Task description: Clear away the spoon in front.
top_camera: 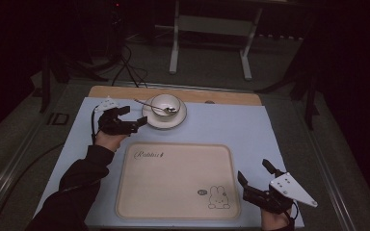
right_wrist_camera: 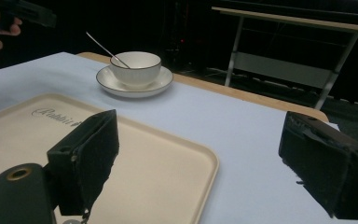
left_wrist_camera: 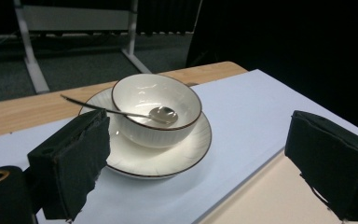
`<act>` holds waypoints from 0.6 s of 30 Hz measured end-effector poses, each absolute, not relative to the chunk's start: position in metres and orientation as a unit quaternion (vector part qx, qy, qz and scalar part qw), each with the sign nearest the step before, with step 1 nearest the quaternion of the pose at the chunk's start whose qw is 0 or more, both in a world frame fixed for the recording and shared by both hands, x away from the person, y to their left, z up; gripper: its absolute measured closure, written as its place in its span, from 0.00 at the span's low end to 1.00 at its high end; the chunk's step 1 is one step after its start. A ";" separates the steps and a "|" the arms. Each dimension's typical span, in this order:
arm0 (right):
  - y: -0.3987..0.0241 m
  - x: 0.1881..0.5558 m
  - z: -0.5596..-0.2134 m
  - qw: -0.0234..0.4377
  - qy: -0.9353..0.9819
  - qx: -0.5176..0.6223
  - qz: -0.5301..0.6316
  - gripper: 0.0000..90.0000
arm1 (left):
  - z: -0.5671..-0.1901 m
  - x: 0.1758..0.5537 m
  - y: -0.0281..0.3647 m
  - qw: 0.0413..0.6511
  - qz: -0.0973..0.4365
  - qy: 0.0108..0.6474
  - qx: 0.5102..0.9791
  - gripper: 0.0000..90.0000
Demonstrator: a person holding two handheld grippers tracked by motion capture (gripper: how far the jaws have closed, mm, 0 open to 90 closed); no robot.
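Note:
A white bowl (top_camera: 165, 105) with a dark rim stands on a white saucer (top_camera: 164, 121) at the back of the pale blue mat. A metal spoon (top_camera: 150, 105) lies in the bowl, its handle pointing out to the left. My left gripper (top_camera: 134, 118) stands open just left of the saucer, with its jaws wide apart and nothing between them. In the left gripper view the bowl (left_wrist_camera: 156, 108) and spoon (left_wrist_camera: 121, 112) sit right ahead. My right gripper (top_camera: 255, 173) is open at the front right, beside a beige tray (top_camera: 173, 180).
The beige tray (right_wrist_camera: 121, 158) with a rabbit drawing fills the front middle of the mat (top_camera: 221, 125). A wooden table edge (top_camera: 173, 93) runs behind the saucer. Metal table legs (top_camera: 176, 43) stand on the floor beyond.

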State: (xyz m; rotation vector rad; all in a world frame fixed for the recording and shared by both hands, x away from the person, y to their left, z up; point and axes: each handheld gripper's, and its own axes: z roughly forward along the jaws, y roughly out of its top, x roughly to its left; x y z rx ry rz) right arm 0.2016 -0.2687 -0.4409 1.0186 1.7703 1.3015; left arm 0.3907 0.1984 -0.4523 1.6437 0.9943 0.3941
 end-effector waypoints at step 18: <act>-0.268 0.202 -0.442 0.349 0.687 0.393 0.503 0.13 | -0.482 0.427 0.202 0.567 0.147 0.487 0.648 0.16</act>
